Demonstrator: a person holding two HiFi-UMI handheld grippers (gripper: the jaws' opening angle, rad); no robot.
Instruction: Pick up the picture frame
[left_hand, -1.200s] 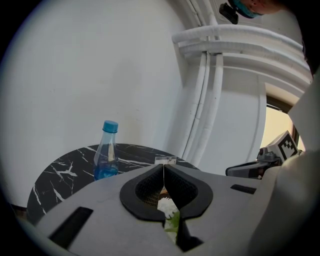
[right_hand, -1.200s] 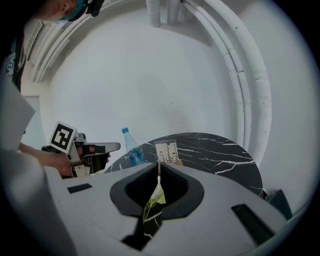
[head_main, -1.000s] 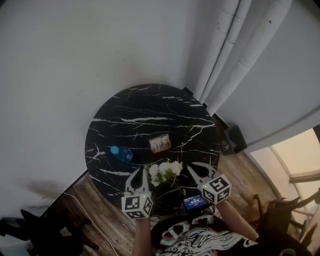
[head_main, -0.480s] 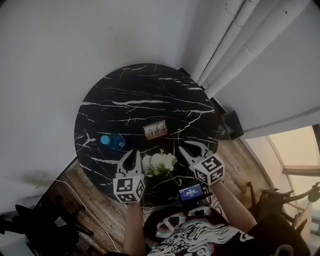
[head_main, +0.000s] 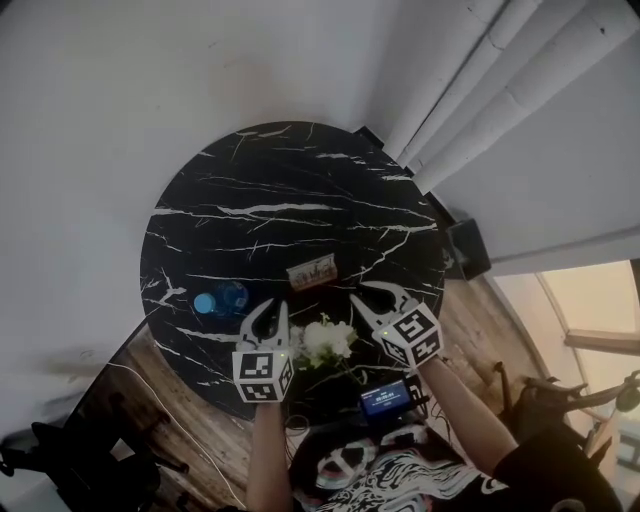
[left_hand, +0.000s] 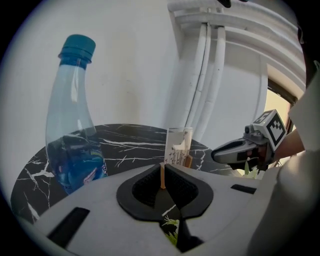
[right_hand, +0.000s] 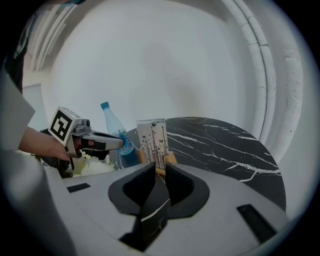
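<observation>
Over the round black table (head_main: 290, 190), left gripper (head_main: 272, 310) and right gripper (head_main: 362, 293) pressed together, empty, angled inward as if lining up a two-sided pickup; beside a blue bottle (head_main: 218, 300), propped upright mid-table for display, the picture frame (head_main: 311, 272).

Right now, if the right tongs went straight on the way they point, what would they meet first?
Probably the picture frame, standing upright dead ahead of the shut right tongs; the gap is hard to judge.

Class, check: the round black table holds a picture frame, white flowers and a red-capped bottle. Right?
No: the bottle has a blue cap, as the left gripper view shows. The picture frame and white flowers are on the round black table.
</observation>
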